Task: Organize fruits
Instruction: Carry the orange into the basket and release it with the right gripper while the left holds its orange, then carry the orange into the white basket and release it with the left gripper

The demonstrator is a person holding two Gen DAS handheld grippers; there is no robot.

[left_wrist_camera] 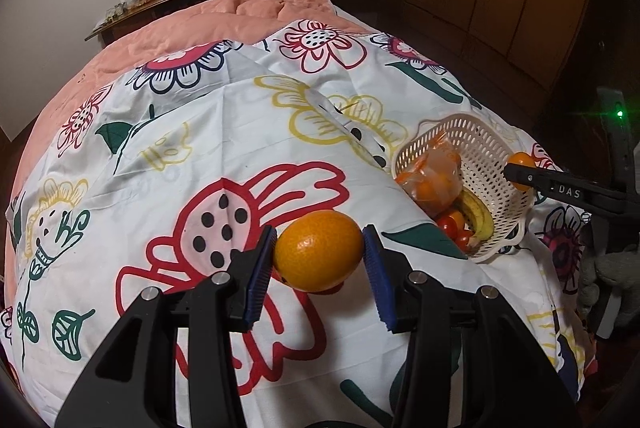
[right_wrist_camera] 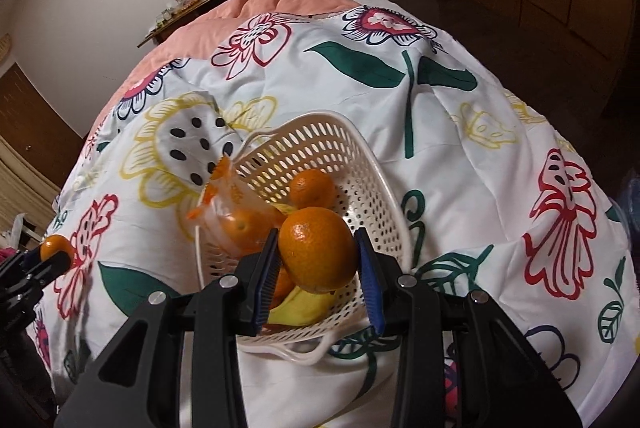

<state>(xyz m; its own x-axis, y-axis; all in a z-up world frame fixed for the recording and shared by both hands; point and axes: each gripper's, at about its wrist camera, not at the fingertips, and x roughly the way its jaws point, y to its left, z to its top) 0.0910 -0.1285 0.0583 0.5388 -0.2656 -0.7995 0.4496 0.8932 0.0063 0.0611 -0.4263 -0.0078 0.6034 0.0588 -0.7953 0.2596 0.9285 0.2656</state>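
Left gripper [left_wrist_camera: 320,258]: jaws clamped on an orange [left_wrist_camera: 319,250], low centre of its frame, above the bed sheet [left_wrist_camera: 200,147].
Right gripper [right_wrist_camera: 317,260]: jaws holding a second orange [right_wrist_camera: 316,248] over the basket [right_wrist_camera: 384,224], frame centre.
Basket contents: bagged oranges [right_wrist_camera: 236,216], banana [right_wrist_camera: 304,308], loose orange [right_wrist_camera: 312,187].
Risk: the basket looks tilted on soft bedding; a dropped orange could tip it or roll out.

The bedsheet [left_wrist_camera: 248,147] is white with big red, yellow and green flowers. The basket [right_wrist_camera: 320,147] is cream. The oranges [left_wrist_camera: 318,256] are orange, the banana [left_wrist_camera: 478,214] yellow, the blanket [left_wrist_camera: 180,31] pink.
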